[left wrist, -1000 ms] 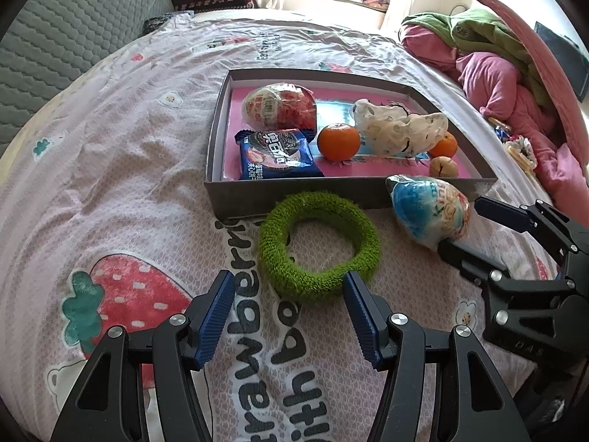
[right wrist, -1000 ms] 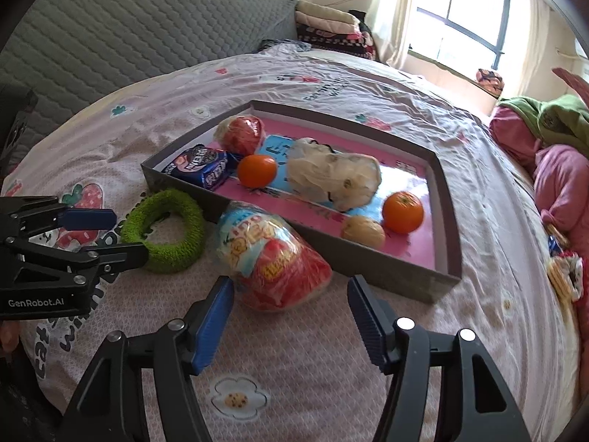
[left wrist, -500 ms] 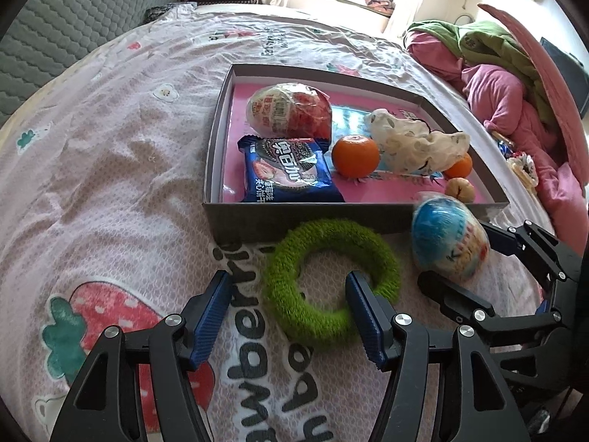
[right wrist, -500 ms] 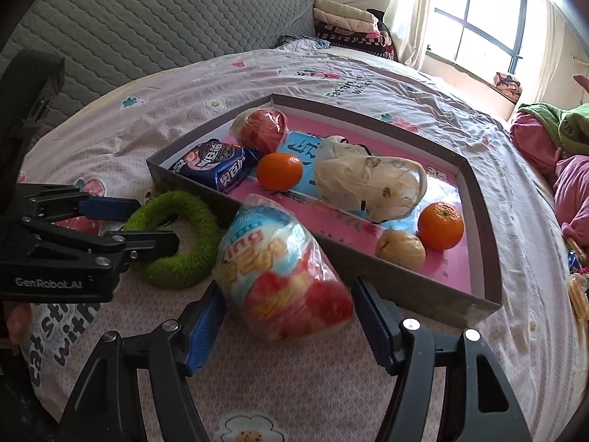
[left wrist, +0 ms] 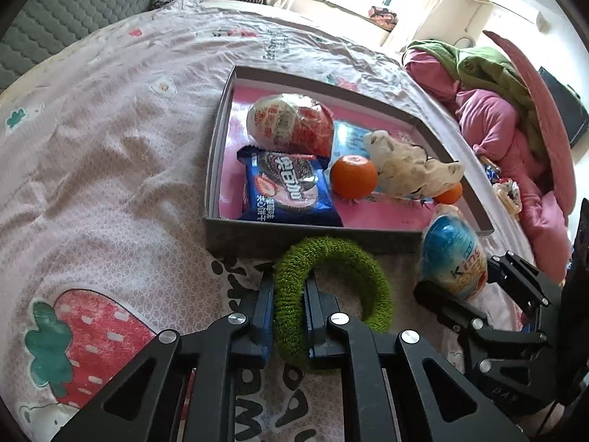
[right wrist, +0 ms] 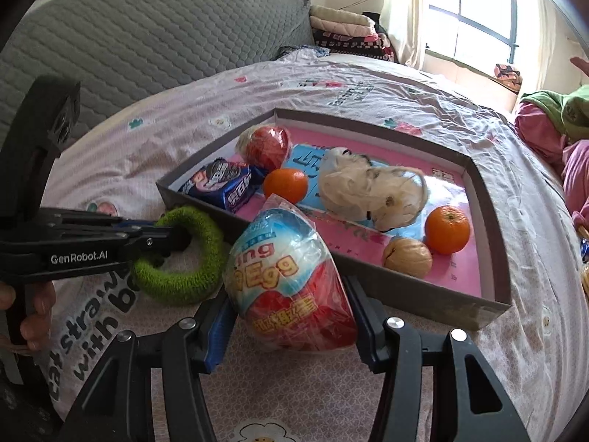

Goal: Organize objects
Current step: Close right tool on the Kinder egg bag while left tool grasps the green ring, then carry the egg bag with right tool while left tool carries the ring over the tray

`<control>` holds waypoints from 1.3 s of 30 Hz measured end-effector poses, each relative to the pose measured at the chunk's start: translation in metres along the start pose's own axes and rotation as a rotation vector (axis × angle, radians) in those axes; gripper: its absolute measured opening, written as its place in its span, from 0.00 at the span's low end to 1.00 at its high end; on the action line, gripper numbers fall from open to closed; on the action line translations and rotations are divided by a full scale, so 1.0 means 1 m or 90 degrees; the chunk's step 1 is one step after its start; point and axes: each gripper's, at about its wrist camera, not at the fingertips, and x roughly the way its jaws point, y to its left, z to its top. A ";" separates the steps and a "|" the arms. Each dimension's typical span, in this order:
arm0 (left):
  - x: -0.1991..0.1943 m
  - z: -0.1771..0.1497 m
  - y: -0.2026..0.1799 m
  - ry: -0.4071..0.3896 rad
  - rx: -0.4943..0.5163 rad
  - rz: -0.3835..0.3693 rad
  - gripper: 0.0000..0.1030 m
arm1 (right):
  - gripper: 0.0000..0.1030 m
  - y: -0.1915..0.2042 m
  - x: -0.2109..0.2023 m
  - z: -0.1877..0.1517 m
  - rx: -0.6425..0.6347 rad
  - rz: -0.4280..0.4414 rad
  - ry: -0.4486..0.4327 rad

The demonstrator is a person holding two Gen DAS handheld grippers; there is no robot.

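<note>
A fuzzy green ring (left wrist: 331,258) lies on the bedsheet just in front of the grey tray (left wrist: 294,237). My left gripper (left wrist: 289,291) is shut on the ring's near left side, and the right wrist view shows this gripper (right wrist: 162,237) pinching the ring (right wrist: 206,235). My right gripper (right wrist: 291,305) is closing its jaws on a blue, white and red toy-egg packet (right wrist: 287,272), with both pads against the wrapper. The packet (left wrist: 449,254) leans against the tray's front wall (right wrist: 423,298).
The tray holds a second egg packet (left wrist: 291,125), a blue biscuit pack (left wrist: 287,191), two oranges (left wrist: 353,176) (right wrist: 447,230), a crumpled white bag (left wrist: 408,169) and a walnut (right wrist: 406,258). Pink and green clothes (left wrist: 489,118) pile up at the right. A grey headboard (right wrist: 147,37) stands behind.
The left jaws went from wide open around the ring to shut on its side. The right jaws narrowed onto the egg packet, which now sits tilted between them.
</note>
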 end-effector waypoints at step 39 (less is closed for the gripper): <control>-0.031 0.080 -0.102 -0.123 0.109 0.010 0.13 | 0.54 -0.100 -0.060 0.040 0.090 -0.113 -0.097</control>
